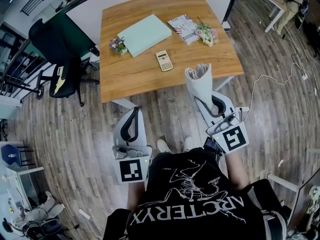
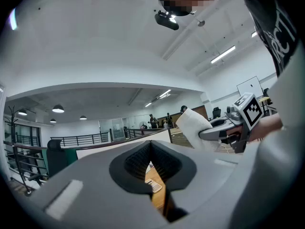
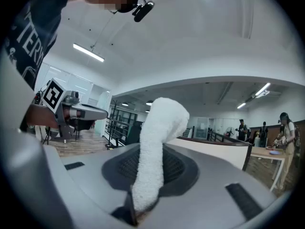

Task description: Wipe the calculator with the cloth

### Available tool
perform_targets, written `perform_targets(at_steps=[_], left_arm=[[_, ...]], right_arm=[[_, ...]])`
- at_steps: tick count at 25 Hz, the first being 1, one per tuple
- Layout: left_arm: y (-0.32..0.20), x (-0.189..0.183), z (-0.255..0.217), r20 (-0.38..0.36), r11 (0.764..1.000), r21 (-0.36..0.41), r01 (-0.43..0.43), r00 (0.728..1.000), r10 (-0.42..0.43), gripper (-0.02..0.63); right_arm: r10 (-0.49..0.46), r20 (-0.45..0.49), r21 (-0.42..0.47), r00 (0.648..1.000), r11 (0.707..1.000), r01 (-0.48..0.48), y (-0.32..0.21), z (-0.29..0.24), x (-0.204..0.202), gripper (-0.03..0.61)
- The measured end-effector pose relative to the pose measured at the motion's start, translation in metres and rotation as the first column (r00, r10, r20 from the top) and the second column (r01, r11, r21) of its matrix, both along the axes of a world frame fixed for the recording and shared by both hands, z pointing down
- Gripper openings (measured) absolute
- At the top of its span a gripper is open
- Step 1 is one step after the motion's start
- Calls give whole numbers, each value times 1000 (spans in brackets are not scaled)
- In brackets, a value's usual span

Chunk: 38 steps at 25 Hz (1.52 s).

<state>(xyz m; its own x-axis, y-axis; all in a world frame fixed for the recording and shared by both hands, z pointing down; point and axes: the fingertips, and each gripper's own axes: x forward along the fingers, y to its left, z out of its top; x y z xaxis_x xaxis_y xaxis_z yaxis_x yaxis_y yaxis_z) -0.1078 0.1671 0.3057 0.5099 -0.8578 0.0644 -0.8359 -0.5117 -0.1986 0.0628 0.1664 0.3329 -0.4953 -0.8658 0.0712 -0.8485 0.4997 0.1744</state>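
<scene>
A beige calculator (image 1: 163, 60) lies on the wooden table (image 1: 135, 76), near the middle of its front half. Both grippers hang over the floor in front of the table. My right gripper (image 1: 204, 95) is shut on a white cloth (image 1: 199, 79) that stands up out of its jaws, short of the table's front edge. In the right gripper view the cloth (image 3: 159, 147) rises between the pads and flops over. My left gripper (image 1: 135, 111) is shut and holds nothing. Through a slit between its jaws the calculator (image 2: 153, 186) shows, with the cloth (image 2: 193, 125) at the right.
On the table lie a pale green folder (image 1: 145, 34), a patterned book (image 1: 183, 28) and two small flower bunches (image 1: 118, 45) (image 1: 207, 34). A black office chair (image 1: 57, 59) stands left of the table. A white cable (image 1: 272, 81) runs across the wooden floor at the right.
</scene>
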Motion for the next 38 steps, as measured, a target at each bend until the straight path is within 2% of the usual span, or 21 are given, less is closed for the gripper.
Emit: perform_targets(at_steps=[14,24,32,38], left_arm=[[4,6,6,16,1000,-17,10,1000,-10,9],[0,42,16,11,999,-26,40,999,-40,9],[-61,41,26,33,998,-37,54,998,-53,9],[-151,28,32,27,999,-42,28,999,-26,9]], right_arm=[[-21,25,40,999,999,20,5,-8,4,89],[-63,4,43,998,997,63,-1,-1,35,87],[-51,-9,15,999,999,51,-60,11,52,87],[-18,-41,10,999,1000,18,-144,9,38,87]])
